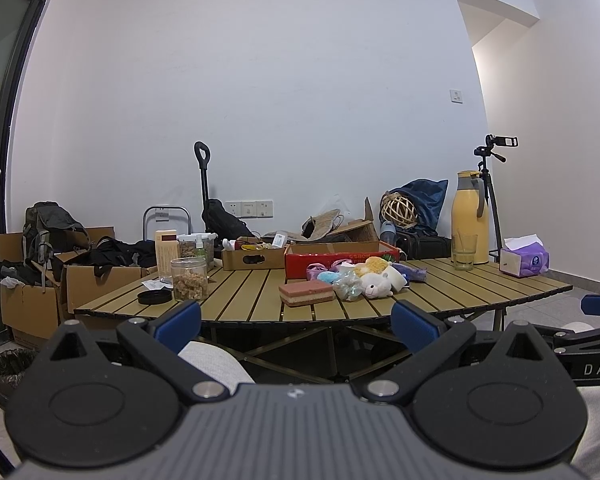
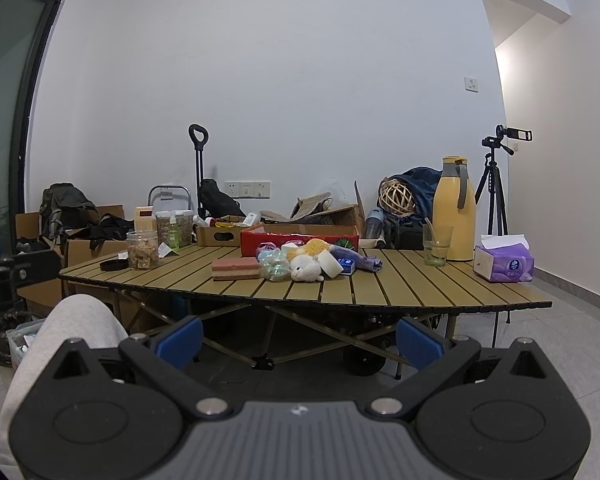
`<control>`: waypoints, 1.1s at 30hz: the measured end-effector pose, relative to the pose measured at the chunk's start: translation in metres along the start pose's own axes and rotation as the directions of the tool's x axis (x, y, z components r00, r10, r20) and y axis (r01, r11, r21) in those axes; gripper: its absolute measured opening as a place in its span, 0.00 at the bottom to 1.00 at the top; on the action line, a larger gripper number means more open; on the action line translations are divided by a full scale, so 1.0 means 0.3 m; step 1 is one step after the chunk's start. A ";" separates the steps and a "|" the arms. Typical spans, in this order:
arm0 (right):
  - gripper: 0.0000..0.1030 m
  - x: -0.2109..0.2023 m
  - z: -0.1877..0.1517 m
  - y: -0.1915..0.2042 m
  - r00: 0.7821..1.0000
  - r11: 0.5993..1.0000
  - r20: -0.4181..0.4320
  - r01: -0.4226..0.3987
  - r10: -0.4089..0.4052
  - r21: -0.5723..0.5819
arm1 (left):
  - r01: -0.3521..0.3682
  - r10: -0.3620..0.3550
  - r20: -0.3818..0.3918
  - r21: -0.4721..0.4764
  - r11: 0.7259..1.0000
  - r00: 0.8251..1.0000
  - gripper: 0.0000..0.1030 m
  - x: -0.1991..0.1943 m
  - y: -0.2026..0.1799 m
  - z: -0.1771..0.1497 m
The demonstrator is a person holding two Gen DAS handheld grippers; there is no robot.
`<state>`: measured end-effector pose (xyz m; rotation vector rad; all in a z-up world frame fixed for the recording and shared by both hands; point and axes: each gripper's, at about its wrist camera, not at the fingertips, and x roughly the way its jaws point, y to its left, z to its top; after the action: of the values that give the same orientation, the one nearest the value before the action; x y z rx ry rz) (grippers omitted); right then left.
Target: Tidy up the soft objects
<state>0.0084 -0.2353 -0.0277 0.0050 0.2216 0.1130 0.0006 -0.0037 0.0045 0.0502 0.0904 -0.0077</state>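
Note:
A pile of soft things lies mid-table: a white plush sheep (image 1: 378,285) (image 2: 307,270), a yellow plush (image 1: 374,265) (image 2: 315,246), a pink layered sponge (image 1: 306,292) (image 2: 236,269), a crinkly clear bag (image 1: 349,285) (image 2: 275,264), a white roll (image 2: 331,263) and a purple cloth (image 2: 365,262). A red cardboard box (image 1: 340,258) (image 2: 298,240) stands behind them. My left gripper (image 1: 296,326) is open and empty, held low before the table's near edge. My right gripper (image 2: 299,340) is open and empty, also short of the table.
On the slatted table (image 1: 252,300) (image 2: 400,284) stand a jar of snacks (image 1: 189,279) (image 2: 142,249), a black lid (image 1: 154,297), a yellow thermos (image 1: 469,216) (image 2: 454,208), a glass (image 2: 436,245) and a purple tissue pack (image 1: 525,260) (image 2: 504,264). Cardboard boxes and bags lie beyond.

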 end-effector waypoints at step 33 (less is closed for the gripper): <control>0.99 0.691 0.255 -0.186 1.000 0.998 0.019 0.011 -0.012 0.056 | 0.069 -0.075 -0.132 -0.051 0.996 0.988 1.00 0.830 -0.006 0.096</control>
<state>0.2324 -0.2670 0.0007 0.0606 0.2051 0.0956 0.2512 -0.0083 0.0104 0.0010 0.2266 -0.0748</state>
